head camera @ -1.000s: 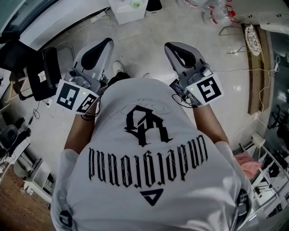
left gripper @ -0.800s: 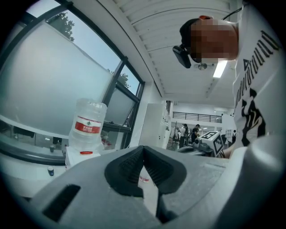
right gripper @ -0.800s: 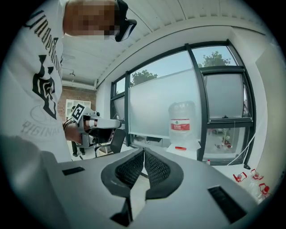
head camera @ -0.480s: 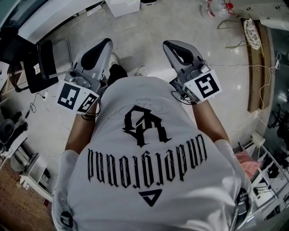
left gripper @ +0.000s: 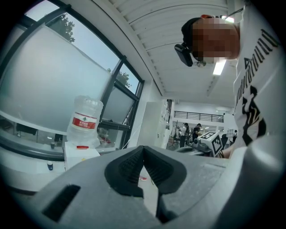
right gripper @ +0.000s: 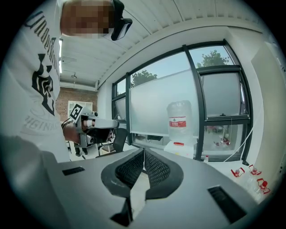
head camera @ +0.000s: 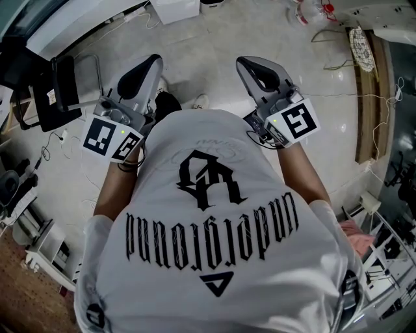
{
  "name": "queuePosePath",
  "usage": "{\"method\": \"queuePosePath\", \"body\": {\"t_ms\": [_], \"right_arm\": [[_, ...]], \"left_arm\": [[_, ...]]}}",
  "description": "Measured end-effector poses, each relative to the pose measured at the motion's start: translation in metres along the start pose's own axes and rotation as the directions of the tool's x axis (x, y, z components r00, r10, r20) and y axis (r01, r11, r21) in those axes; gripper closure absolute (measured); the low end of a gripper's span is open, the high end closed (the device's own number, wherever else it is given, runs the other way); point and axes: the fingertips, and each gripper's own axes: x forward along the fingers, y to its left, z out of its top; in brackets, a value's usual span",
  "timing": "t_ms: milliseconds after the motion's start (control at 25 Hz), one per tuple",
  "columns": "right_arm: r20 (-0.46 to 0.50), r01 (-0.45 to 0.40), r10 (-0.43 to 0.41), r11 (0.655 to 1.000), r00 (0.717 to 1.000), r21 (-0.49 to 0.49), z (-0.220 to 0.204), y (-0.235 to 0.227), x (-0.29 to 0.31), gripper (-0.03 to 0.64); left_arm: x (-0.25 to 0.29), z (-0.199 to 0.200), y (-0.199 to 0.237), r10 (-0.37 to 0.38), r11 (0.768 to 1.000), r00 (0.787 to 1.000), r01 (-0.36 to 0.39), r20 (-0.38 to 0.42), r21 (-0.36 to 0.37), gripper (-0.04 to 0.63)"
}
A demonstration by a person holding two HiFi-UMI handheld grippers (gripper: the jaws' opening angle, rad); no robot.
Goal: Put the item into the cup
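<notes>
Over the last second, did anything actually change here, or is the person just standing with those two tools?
Only the view shifted: the white box and the black chair on the floor slid toward the top of the head view, so the person probably stepped or tipped their head. Nothing was grabbed or released. The left gripper and right gripper stayed shut and empty.

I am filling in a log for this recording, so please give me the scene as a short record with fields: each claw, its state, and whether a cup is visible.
person: white shirt, both claws held before the chest
left claw: shut, empty
right claw: shut, empty
floor: pale, glossy
water bottle: on a white dispenser by the window
cup: none in view
task: not under way
</notes>
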Motion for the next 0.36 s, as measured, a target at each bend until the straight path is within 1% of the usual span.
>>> {"method": "queuePosePath", "body": {"t_ms": [360], "right_arm": [[-0.002, 0.005, -0.005, 1.0, 1.0, -0.001, -0.002, -0.014, -0.001, 0.6]], "left_arm": [[0.015, -0.003, 0.001, -0.011, 1.0, 1.0, 0.011, -0.007, -0.002, 0.581]]}}
